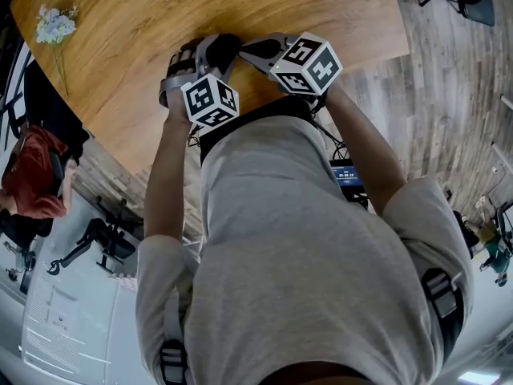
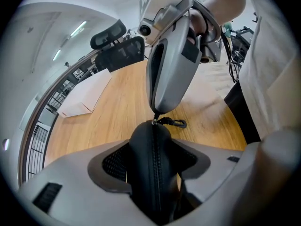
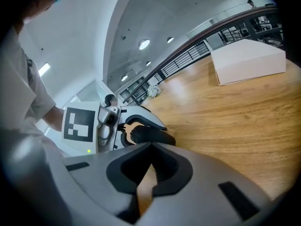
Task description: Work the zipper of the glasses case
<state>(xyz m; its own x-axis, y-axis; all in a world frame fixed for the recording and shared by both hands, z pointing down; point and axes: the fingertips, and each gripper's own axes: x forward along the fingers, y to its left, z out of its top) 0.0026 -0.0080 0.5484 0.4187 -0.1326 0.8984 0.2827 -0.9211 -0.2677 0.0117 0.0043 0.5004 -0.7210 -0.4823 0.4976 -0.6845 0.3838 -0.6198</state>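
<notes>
The black glasses case (image 2: 154,178) stands on end between the jaws of my left gripper (image 2: 153,150), which is shut on its sides; the zipper runs up the case's middle. My right gripper (image 2: 156,114) comes down from above, its closed tips pinching the zipper pull (image 2: 154,121) at the case's top end. A small black clip (image 2: 177,123) hangs beside the pull. In the right gripper view my right gripper (image 3: 149,148) is shut, with the case (image 3: 151,135) just beyond its tips. In the head view both grippers meet at the case (image 1: 227,48) near the table's front edge.
The wooden table (image 1: 160,22) carries a white box (image 2: 84,95) (image 3: 247,60) at its far side and a bunch of pale flowers (image 1: 54,26). A black office chair (image 2: 117,46) stands behind the table. A person in red (image 1: 32,171) sits off to the left.
</notes>
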